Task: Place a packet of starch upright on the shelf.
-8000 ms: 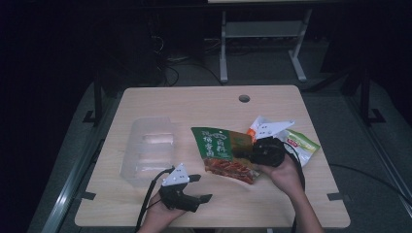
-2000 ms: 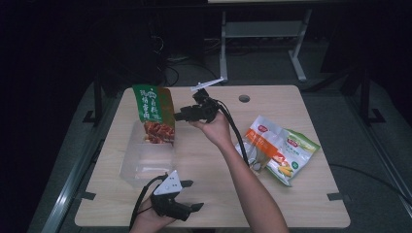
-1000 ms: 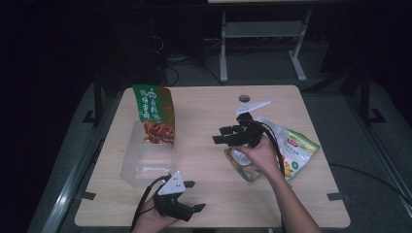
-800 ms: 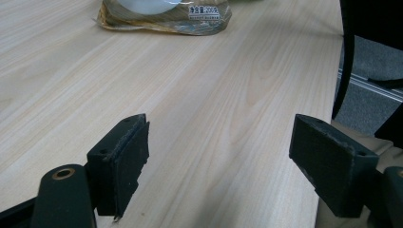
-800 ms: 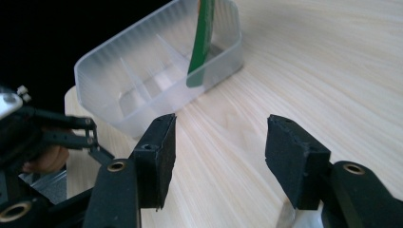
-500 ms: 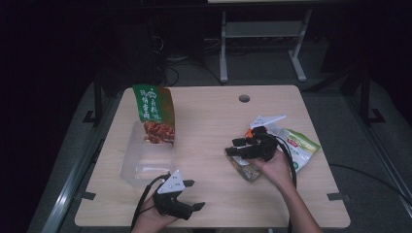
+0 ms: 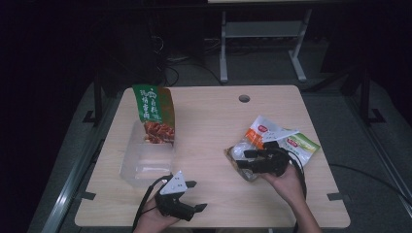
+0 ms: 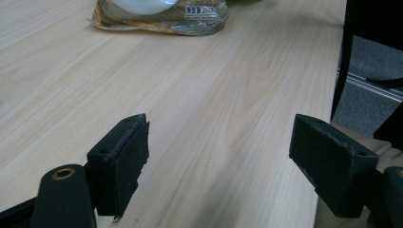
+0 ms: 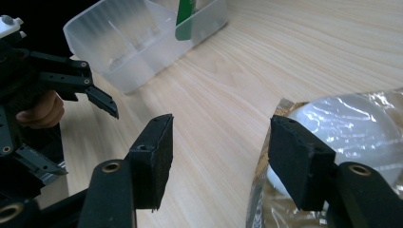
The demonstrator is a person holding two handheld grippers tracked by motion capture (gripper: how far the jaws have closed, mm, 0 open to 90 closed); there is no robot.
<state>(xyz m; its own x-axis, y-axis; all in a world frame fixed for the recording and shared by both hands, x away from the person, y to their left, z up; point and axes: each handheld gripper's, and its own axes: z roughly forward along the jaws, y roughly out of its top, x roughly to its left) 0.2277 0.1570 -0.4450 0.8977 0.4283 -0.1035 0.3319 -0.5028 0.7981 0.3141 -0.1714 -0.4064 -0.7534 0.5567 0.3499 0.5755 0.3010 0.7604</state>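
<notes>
A green snack bag (image 7: 153, 109) stands upright at the far end of the clear plastic bin (image 7: 141, 162) on the left of the table. My right gripper (image 7: 244, 159) hangs low over a clear gold-edged packet (image 7: 234, 151) with white contents. Its jaws are open and have just been opening; bare table lies between them, and the packet (image 9: 351, 123) lies under the right-hand jaw. My left gripper (image 7: 197, 195) rests open at the table's front edge, holding nothing, with wood grain between its jaws (image 8: 223, 137).
An orange-and-white packet (image 7: 265, 131) and a green-and-white packet (image 7: 303, 145) lie just behind the clear one. A cable hole (image 7: 244, 98) sits near the far edge. The bin's near half holds nothing.
The right gripper has left the green bag standing in the bin, then crossed to the right and come down over the clear packet. The left gripper has stayed put.
</notes>
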